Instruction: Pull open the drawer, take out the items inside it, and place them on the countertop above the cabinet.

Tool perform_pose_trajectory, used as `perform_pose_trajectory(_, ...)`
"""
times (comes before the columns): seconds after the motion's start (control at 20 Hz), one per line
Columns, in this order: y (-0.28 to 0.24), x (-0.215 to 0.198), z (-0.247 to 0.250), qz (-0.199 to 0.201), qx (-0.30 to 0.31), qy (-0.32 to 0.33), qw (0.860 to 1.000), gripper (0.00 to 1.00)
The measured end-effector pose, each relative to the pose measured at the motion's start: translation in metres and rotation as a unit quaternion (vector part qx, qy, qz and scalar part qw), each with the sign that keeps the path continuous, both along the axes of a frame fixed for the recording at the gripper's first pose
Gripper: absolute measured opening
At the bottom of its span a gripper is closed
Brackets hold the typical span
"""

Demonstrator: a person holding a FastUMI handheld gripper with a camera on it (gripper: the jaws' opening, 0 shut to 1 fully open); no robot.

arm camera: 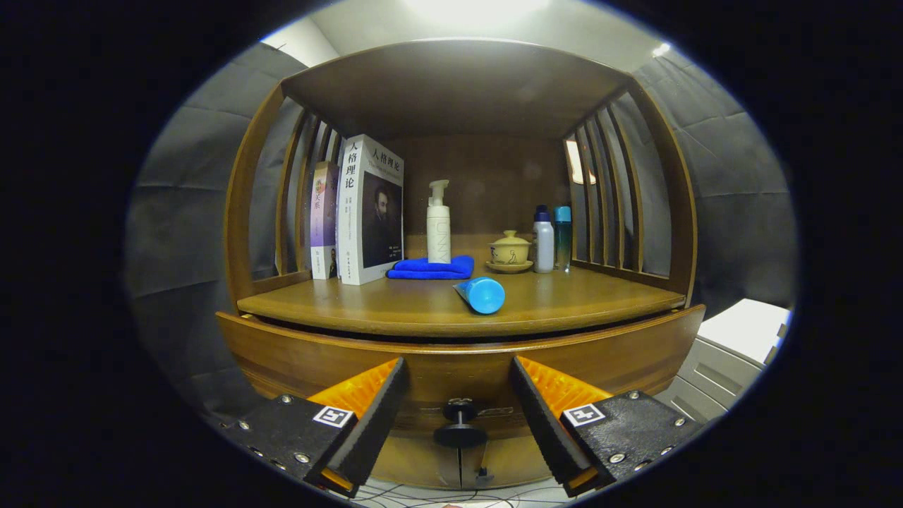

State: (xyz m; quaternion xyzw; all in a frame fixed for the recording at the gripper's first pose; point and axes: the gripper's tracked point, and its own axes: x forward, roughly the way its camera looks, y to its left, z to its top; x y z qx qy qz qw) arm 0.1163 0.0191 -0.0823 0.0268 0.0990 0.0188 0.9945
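A wooden cabinet stands ahead of me with its drawer front slightly out from the body, a dark gap showing under the countertop. The drawer's small dark knob sits between my fingers, which do not touch it. My gripper is open, its fingers level with the drawer front. On the countertop lies a blue tube on its side, near the front edge. The drawer's inside is hidden.
At the back of the countertop stand two books, a white pump bottle on a folded blue cloth, a lidded cup and two bottles. Slatted sides and a top board enclose the shelf. A white unit stands right.
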Motion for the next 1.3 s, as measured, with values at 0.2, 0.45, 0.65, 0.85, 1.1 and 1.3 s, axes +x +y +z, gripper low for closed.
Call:
perform_pose_trajectory(0.2,0.001,0.013,-0.002,0.001,0.000,-0.001,1.000,0.93)
perform_pose_trajectory(0.45,0.000,0.017,-0.003,-0.007,0.000,-0.010,1.000,0.95)
perform_pose_trajectory(0.65,-0.016,0.005,0.012,-0.027,-0.017,-0.011,0.999,0.95)
perform_pose_trajectory(0.85,-0.023,-0.021,0.046,-0.035,-0.034,-0.025,0.998,0.95)
perform_pose_trajectory(1.1,-0.020,-0.063,0.082,-0.043,-0.069,-0.050,0.995,0.95)
perform_pose_trajectory(1.3,-0.015,-0.099,0.092,-0.046,-0.063,-0.065,0.995,0.95)
